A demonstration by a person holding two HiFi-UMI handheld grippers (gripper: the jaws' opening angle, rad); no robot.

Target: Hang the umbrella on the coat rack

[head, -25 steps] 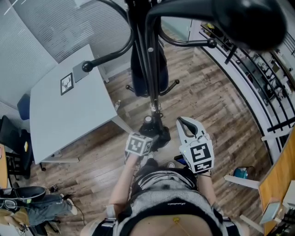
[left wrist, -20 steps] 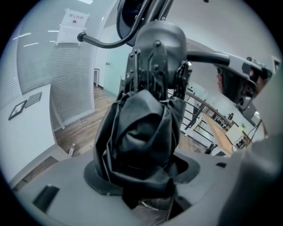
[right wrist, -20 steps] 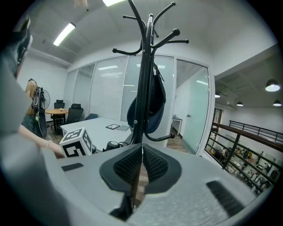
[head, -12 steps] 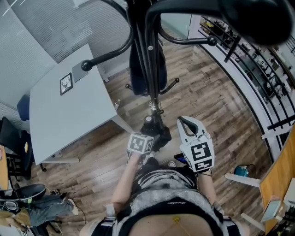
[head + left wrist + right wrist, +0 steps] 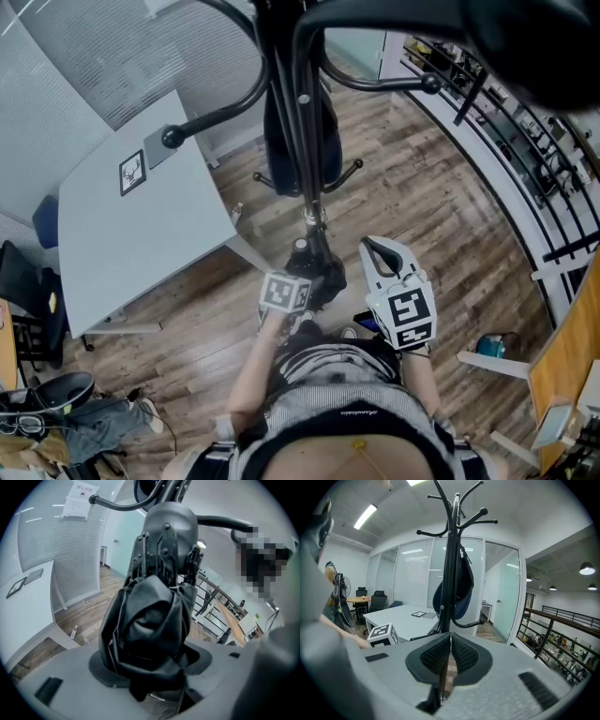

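Note:
A black folded umbrella stands upright between the jaws of my left gripper, which is shut on its bunched fabric; the rib end points up. In the head view the left gripper holds the umbrella close to the foot of the black coat rack. My right gripper hovers just right of it, apart from the umbrella. In the right gripper view its ridged pads meet with nothing between them, and the right gripper faces the coat rack with its curved hooks overhead.
A dark blue bag hangs on the rack. A white table stands at the left, with office chairs beyond it. A black railing curves along the right. A teal bottle lies on the wooden floor.
My left gripper has sunk slightly with the umbrella in it. The right gripper has kept still.

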